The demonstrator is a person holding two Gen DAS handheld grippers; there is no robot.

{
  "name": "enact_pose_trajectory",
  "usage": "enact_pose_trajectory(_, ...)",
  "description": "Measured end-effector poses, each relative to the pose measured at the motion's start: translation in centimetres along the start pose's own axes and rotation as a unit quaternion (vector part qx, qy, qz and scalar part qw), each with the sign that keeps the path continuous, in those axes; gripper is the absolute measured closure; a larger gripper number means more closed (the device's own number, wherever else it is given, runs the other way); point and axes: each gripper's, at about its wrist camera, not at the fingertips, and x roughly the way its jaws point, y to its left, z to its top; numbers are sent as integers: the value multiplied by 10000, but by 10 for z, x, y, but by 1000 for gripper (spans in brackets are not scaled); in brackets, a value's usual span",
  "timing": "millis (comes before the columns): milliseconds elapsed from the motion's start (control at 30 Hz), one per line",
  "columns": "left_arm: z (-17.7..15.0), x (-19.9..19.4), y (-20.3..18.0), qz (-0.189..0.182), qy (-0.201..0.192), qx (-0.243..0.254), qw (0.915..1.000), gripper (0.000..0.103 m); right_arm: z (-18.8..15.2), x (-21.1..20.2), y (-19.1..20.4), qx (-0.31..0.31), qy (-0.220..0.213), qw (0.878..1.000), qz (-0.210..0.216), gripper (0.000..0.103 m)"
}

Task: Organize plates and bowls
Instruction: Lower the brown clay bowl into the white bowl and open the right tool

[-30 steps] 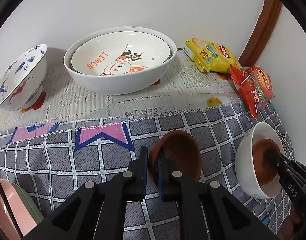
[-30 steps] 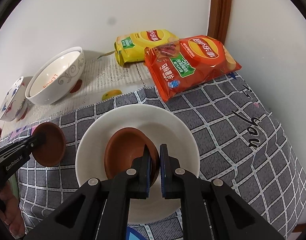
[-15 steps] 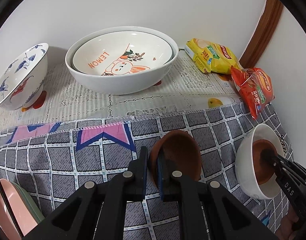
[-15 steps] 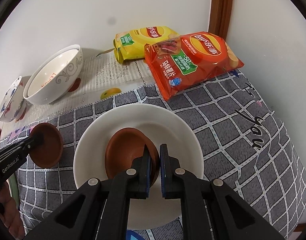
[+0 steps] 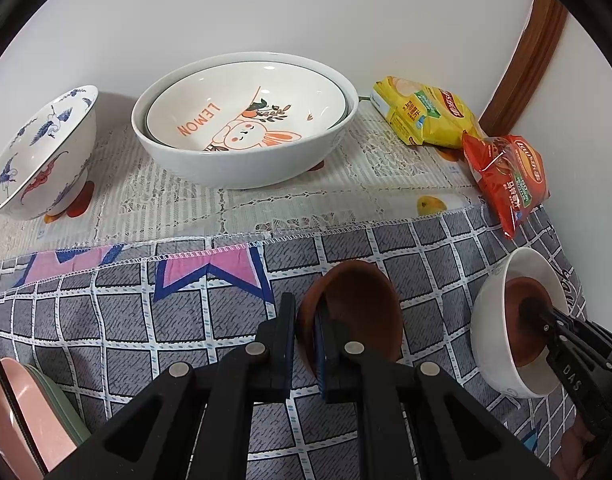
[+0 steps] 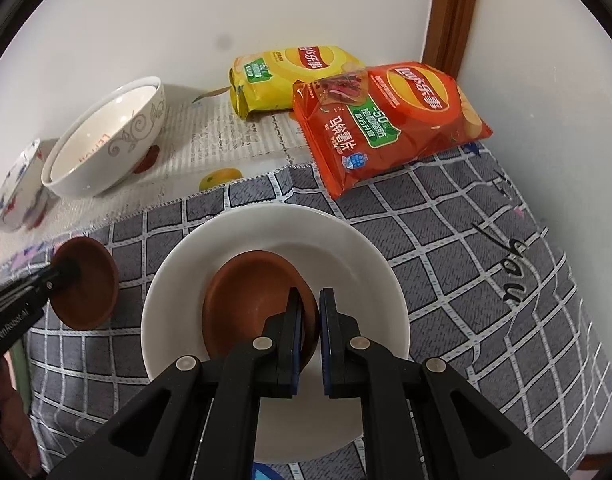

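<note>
The left tool [image 5: 304, 336] is clamped on the rim of a small brown dish [image 5: 360, 312]. The dish looks like smooth clay, round and shallow. It is tipped up on its edge, with its open side facing the white bowl [image 5: 490, 320] beside it. One black finger sits outside the rim and one sits inside.

The right tool [image 6: 309, 334] is clamped on the rim of a second brown dish [image 6: 250, 300], also round and smooth. This one lies inside the white bowl [image 6: 366, 264], open side up and tilted a little. The white bowl is round, shiny and plain. It stands on the tabletop, on a gray cloth [image 6: 466, 240] with white square lines.

From the white bowl, the first brown dish is just to the side, near but not touching. Farther back from the white bowl, past the edge of the gray cloth, a pale lacy cloth [image 5: 226, 200] covers the tabletop. On it sits a big white bowl [image 5: 242, 160] with a rabbit bowl [image 5: 246, 116] nested inside; that one has the word LEMON on it. Beside the big bowl stands a bowl with blue birds [image 5: 38, 152] painted on it, raised on a small foot.

Behind the white bowl, by the wall, lie two crinkly chip bags, a red one [image 6: 390, 124] and a yellow one [image 6: 290, 76]. The red bag lies partly on the gray cloth and overlaps the yellow bag.

Pink and green plates [image 5: 30, 412] stand on edge at the near corner, far from the white bowl.
</note>
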Motion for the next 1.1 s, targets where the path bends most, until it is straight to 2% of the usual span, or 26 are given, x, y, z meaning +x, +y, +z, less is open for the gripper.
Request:
enact_pose_trajectory(167, 0, 0, 2, -21, 4, -32, 10000, 94, 0, 2, 6, -222, 32, 9994, -268, 95)
enact_pose_trajectory(600, 2, -2, 6, -33, 14, -90, 10000, 94, 3, 7, 7, -307, 201, 9980, -513, 92)
enact_pose_trajectory(1100, 4, -5, 10, -23, -8, -144, 9999, 94, 2, 10, 12, -478, 365, 9965, -575, 87)
